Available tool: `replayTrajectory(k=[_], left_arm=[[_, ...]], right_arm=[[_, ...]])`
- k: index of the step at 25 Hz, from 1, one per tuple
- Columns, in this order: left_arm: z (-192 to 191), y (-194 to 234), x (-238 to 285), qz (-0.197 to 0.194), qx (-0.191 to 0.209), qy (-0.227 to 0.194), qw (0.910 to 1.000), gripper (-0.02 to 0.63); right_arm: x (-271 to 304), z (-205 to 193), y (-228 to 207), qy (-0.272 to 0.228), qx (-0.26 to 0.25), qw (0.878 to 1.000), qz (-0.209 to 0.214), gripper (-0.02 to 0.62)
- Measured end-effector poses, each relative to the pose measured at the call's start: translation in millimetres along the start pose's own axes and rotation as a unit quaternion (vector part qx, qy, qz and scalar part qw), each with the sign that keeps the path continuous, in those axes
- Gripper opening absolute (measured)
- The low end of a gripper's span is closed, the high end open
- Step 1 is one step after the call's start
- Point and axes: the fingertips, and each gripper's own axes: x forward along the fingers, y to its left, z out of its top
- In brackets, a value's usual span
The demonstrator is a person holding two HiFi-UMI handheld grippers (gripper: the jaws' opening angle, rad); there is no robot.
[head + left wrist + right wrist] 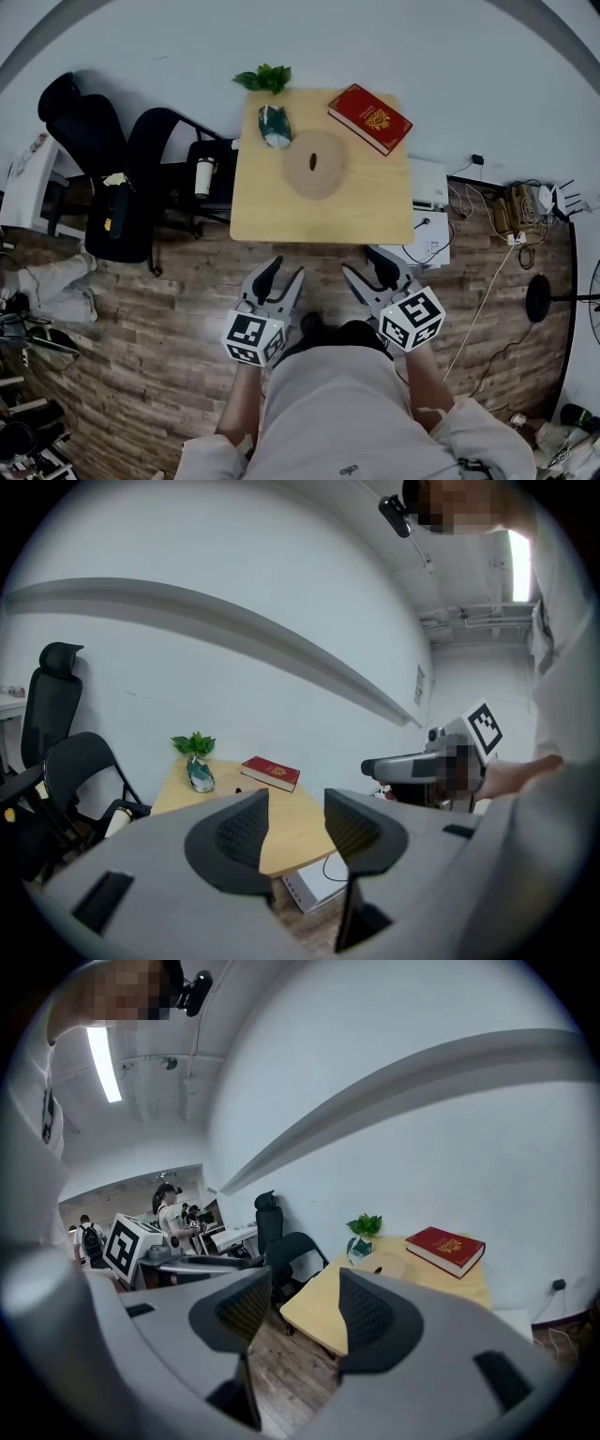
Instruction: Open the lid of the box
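A round, flat wooden box (316,164) with a slot in its lid lies in the middle of a small wooden table (281,214); the right gripper view shows the box (389,1265) past the jaws. Both grippers hover over the floor short of the table's near edge. My left gripper (284,272) is open with nothing between its jaws (295,822). My right gripper (362,262) is open and empty too (305,1307). In the left gripper view the box is hidden behind the jaws.
A red book (369,118), a potted plant (265,78) and a teal object (275,127) sit at the table's far side. Black chairs (103,178) stand left of it. A white unit (429,187) and cables (511,220) lie to its right.
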Motion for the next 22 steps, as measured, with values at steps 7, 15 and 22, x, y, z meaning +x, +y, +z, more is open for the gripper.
replayTrajectory(k=[7, 15, 22], left_arm=[[-2, 4, 9, -0.012, 0.0, 0.008, 0.9999, 0.164], [6, 5, 42, -0.016, 0.001, 0.014, 0.9998, 0.165], [18, 10, 79, -0.006, 0.001, 0.021, 0.9998, 0.164]], right_arm=[[-1, 1, -9, -0.001, 0.009, 1.0, -0.019, 0.212], [4, 10, -39, 0.001, 0.009, 1.0, -0.024, 0.212], [18, 28, -73, 0.002, 0.004, 1.0, -0.011, 0.212]])
